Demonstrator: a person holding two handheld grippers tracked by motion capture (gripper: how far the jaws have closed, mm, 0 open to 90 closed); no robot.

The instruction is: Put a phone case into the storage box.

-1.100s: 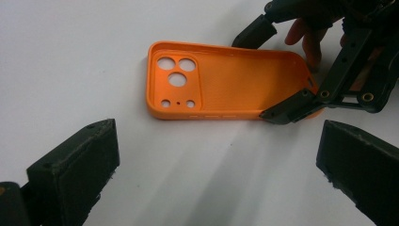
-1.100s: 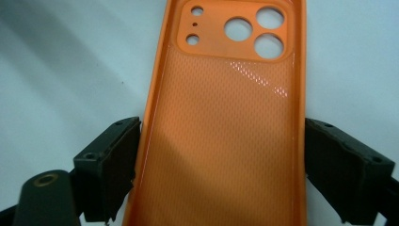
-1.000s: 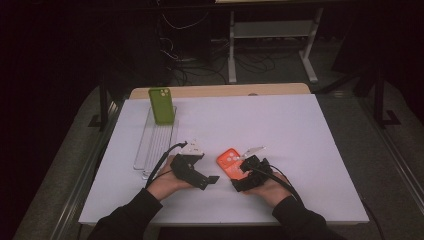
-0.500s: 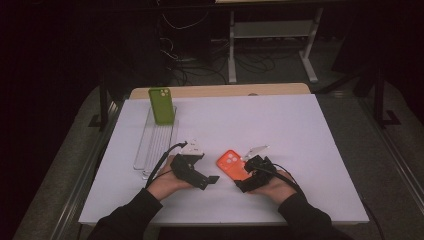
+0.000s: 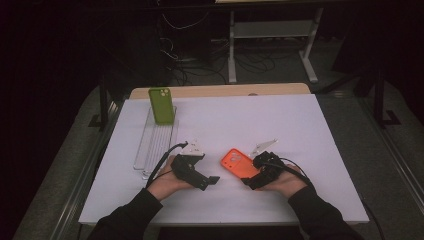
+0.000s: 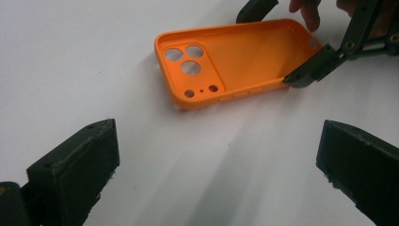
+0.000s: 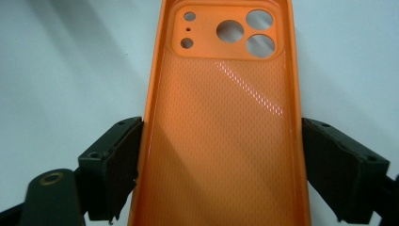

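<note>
An orange phone case (image 5: 239, 162) lies inside-up on the white table top (image 5: 300, 125), its camera cut-outs pointing away from my right hand. My right gripper (image 5: 250, 174) is shut on it. In the right gripper view the two black pads (image 7: 115, 160) press on the long edges of the case (image 7: 226, 132) near its lower end. My left gripper (image 5: 210, 180) rests on the table a little left of the case, with its jaws wide open and empty. In the left gripper view (image 6: 216, 169) it faces the case (image 6: 235, 61) and one of the right gripper's fingers (image 6: 313, 68).
A green phone case (image 5: 161, 105) stands upright at the far end of a clear ribbed rack (image 5: 155, 145) on the table's left side. A wooden strip (image 5: 220, 90) borders the table's far edge. Cables and a metal stand fill the dark floor beyond.
My right gripper has moved a little to the right with the orange case, away from the left gripper. The left gripper has stayed put.
</note>
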